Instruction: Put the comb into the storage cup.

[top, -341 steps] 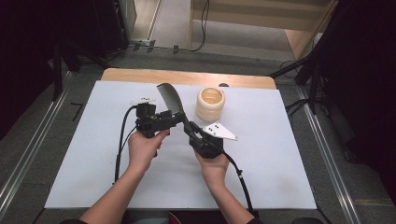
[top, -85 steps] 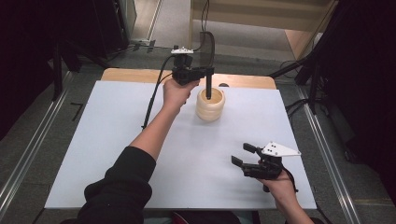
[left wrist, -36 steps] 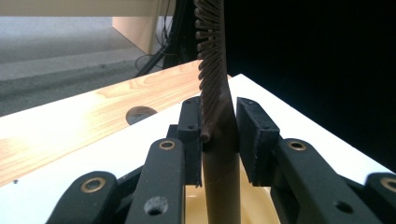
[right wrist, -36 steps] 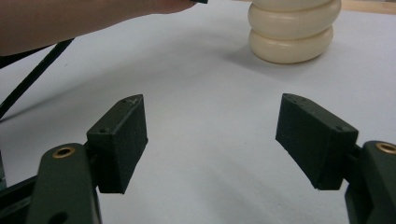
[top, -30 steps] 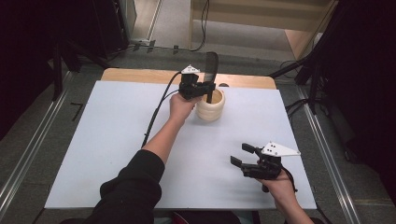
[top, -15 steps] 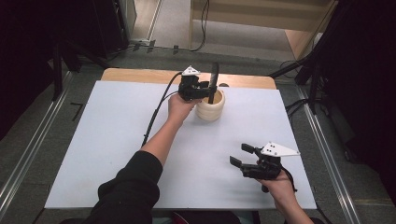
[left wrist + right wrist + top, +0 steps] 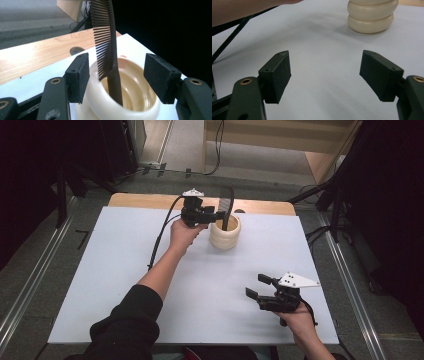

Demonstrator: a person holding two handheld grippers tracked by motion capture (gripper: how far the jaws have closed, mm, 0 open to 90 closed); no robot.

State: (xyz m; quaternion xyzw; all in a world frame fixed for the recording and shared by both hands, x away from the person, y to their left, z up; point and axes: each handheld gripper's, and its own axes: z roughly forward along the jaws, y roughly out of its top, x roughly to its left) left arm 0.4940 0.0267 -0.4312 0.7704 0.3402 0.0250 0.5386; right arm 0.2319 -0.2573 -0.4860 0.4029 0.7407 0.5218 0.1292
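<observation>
- While its jaws have just been opening, the left gripper [image 7: 115, 77] stands wide apart at the rim of the cream ribbed holder [image 7: 224, 233]; its pads [image 7: 78, 76] flank the comb [image 7: 106, 47] without touching it, so nothing is held.
- Comb: dark, toothed, upright with a slight lean, handle end down inside the holder, teeth section rising above the rim; seen also from the high view [image 7: 226, 210].
- Holder: cream, ringed like stacked bands, standing on the white table mat [image 7: 125, 285] towards its far edge, just before the bare wooden strip [image 7: 145, 200].
- Right gripper [image 7: 325, 75]: jaws spread wide, empty, hovering low over the mat near the person's side, well apart from the holder [image 7: 372, 15].
- Step in hand, as judged: release of the comb into the holder, placement apparently made.
- Next move, as judged: draw the left gripper back and clear without brushing the comb or the rim, since a knock could tip the leaning comb.
</observation>
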